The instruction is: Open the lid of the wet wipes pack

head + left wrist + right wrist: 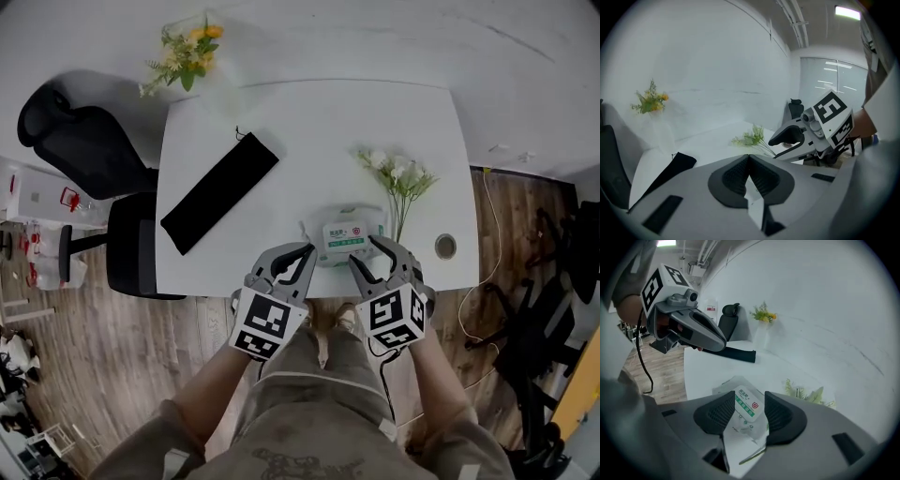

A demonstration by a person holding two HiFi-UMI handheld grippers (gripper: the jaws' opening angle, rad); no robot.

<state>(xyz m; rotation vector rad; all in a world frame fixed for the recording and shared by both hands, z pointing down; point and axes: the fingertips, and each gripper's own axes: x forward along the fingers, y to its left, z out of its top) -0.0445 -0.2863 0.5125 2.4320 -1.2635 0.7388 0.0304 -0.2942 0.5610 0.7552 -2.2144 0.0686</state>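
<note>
The wet wipes pack (343, 234) lies flat near the front edge of the white table (309, 122); it is whitish with a green and white label. My right gripper (366, 251) hangs over its near right side. In the right gripper view the jaws (750, 393) stand open, with the pack (746, 407) showing in the gap and the pads apart from it. My left gripper (309, 249) sits just left of the pack, its fingertips meeting and nothing between them. The left gripper view shows its tips (748, 156) touching; the pack is hidden there.
A long black pouch (220, 192) lies slanted on the table's left half. A sprig of white flowers (398, 178) lies right of the pack, near a round cable hole (446, 247). Yellow flowers (187, 52) stand beyond the far left corner. A black chair (131, 244) is at the left.
</note>
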